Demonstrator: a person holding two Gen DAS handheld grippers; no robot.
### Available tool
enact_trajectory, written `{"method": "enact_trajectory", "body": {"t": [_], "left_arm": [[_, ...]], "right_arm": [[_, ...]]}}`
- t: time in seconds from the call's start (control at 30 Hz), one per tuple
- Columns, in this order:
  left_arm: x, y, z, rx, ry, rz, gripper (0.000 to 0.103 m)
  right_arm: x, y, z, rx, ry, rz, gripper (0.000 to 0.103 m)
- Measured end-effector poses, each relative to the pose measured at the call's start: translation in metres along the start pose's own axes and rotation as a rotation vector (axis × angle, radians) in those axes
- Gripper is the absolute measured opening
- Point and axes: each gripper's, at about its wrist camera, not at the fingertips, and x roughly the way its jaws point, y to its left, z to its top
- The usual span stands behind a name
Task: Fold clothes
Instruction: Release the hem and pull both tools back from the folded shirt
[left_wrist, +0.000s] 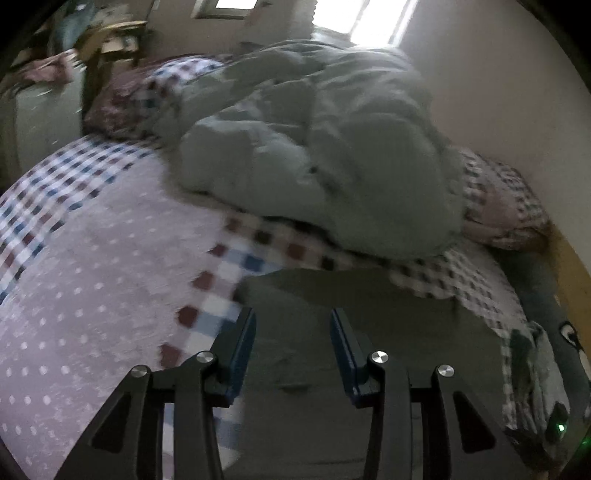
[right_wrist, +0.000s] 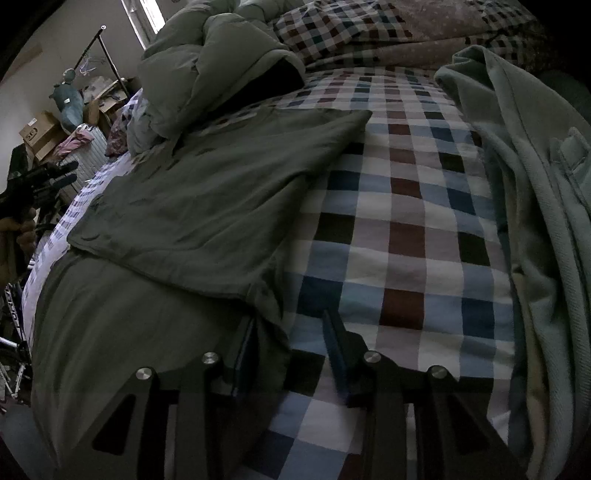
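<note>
A dark olive garment lies partly folded on the checked bedsheet, its upper layer laid over the lower. My right gripper stands open at the garment's near right edge; the cloth's hem hangs beside the left finger and the pads do not press on it. In the left wrist view the same garment lies beneath my left gripper, which is open with nothing gripped. The left gripper also shows at the far left, held in a hand.
A puffy grey-green duvet is heaped at the back of the bed. A pale green sweatshirt lies to the right. A pink dotted blanket covers the left. Boxes and a clothes rack stand beyond the bed.
</note>
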Motion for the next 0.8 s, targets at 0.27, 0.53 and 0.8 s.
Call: {"method": "enact_trajectory", "body": {"t": [0.27,0.53,0.8], "left_arm": [[-0.025,0.018,-0.024,-0.030,-0.040,-0.017,0.065],[-0.072,0.044,-0.073,-0.039,-0.030,-0.039,0.068],[-0.137,0.076,-0.127,-0.079,-0.061,-0.052,0.069]], "right_arm": [[-0.003,-0.003,0.000,0.017,-0.014,0.027,0.041],[-0.024,-0.016,0.006,0.076,-0.069,0.107,0.044],[-0.047,0.008,0.001,0.006,-0.120,0.005,0.044]]}}
